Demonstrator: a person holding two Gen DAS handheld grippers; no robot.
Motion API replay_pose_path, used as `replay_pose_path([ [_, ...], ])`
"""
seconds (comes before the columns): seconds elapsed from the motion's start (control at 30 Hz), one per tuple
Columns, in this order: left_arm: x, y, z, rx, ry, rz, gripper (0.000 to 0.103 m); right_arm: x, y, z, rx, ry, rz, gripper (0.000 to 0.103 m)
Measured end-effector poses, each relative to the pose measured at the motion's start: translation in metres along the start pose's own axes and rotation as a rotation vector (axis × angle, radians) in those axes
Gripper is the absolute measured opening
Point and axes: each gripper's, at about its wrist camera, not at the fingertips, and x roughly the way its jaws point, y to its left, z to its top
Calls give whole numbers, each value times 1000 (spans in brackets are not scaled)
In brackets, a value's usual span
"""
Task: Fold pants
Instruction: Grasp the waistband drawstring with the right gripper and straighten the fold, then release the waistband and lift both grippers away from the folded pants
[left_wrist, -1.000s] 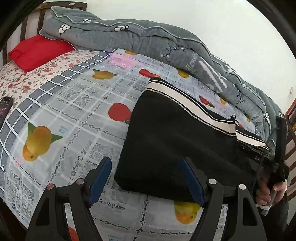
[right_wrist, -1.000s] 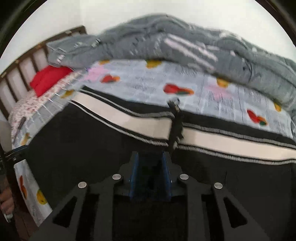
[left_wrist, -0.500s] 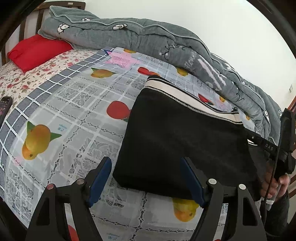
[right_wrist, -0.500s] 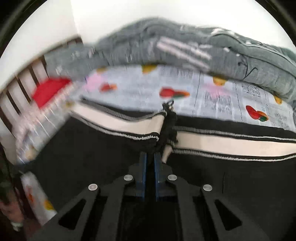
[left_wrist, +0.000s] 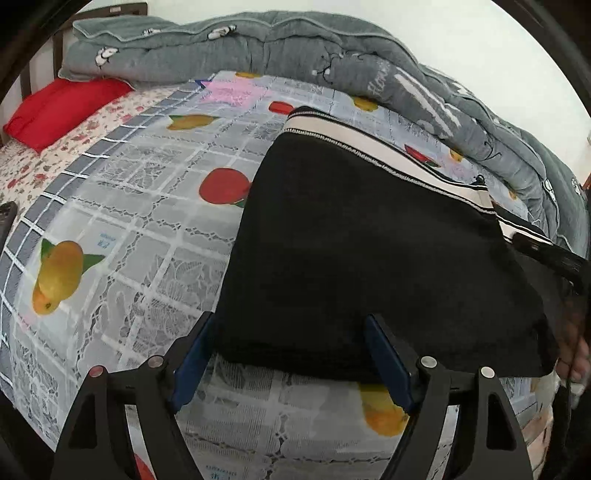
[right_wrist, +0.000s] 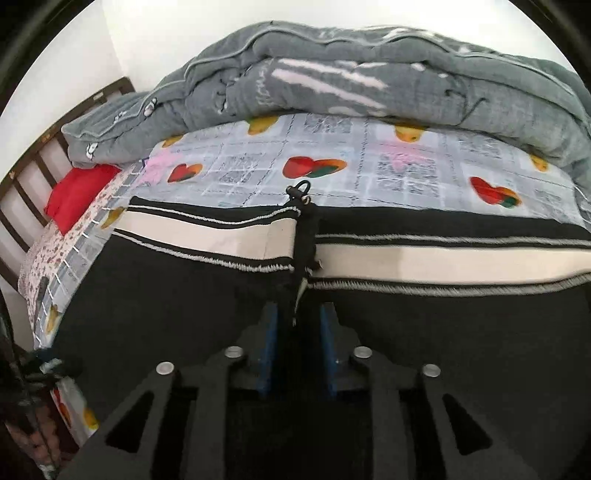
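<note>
Black pants (left_wrist: 369, 251) with a cream and black striped side band lie folded on the bed. My left gripper (left_wrist: 291, 347) is open, its blue pads on either side of the pants' near left corner, not gripping. In the right wrist view the pants (right_wrist: 184, 314) fill the lower half. My right gripper (right_wrist: 297, 321) has its pads a little apart around a bunched black edge of the pants with a small clasp (right_wrist: 299, 190) at its tip. The pads do not press on the fabric.
The bed has a grey fruit-print sheet (left_wrist: 129, 221). A rolled grey quilt (left_wrist: 332, 55) lies along the far side. A red pillow (left_wrist: 55, 107) sits at the far left by the wooden headboard (right_wrist: 22, 195). A dark remote (left_wrist: 5, 218) lies at the left edge.
My right gripper was shut on the bunched pants edge half a second ago and has now opened a little. The left gripper has moved slightly closer to the pants' corner.
</note>
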Motion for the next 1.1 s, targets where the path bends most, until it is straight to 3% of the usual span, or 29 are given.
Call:
replay_pose_path([
  [0.07, -5, 4, -3, -26, 2, -25, 81, -25, 8, -14, -31, -26, 28, 23],
  [0.13, -9, 7, -5, -39, 7, -49, 81, -44, 17, -32, -62, -51, 60, 31],
  [0.2, -12, 8, -7, -41, 17, -49, 81, -51, 25, -55, -89, -50, 77, 46],
  [0.33, -21, 7, -11, -49, 40, -39, 81, -38, 36, -95, -144, 22, 14, 46],
  [0.43, -36, 5, -18, -43, 28, -64, 81, -57, 30, -105, -92, -7, 37, 46],
  [0.5, -45, -1, -24, -39, 17, -96, 81, -71, 26, -112, -67, -25, 7, 46],
  [0.7, -60, -26, -41, -51, 1, -95, 80, -95, 10, -134, 10, -37, 2, 46],
  [0.9, -79, -63, -58, -32, -21, -159, 80, -129, -18, -147, 127, -107, -141, 46],
  [1.03, -94, -79, -62, -35, -24, -196, 80, -145, -41, -146, 207, -92, -258, 46],
  [1.1, -103, -86, -63, -25, -35, -219, 80, -154, -49, -148, 237, -105, -275, 46],
])
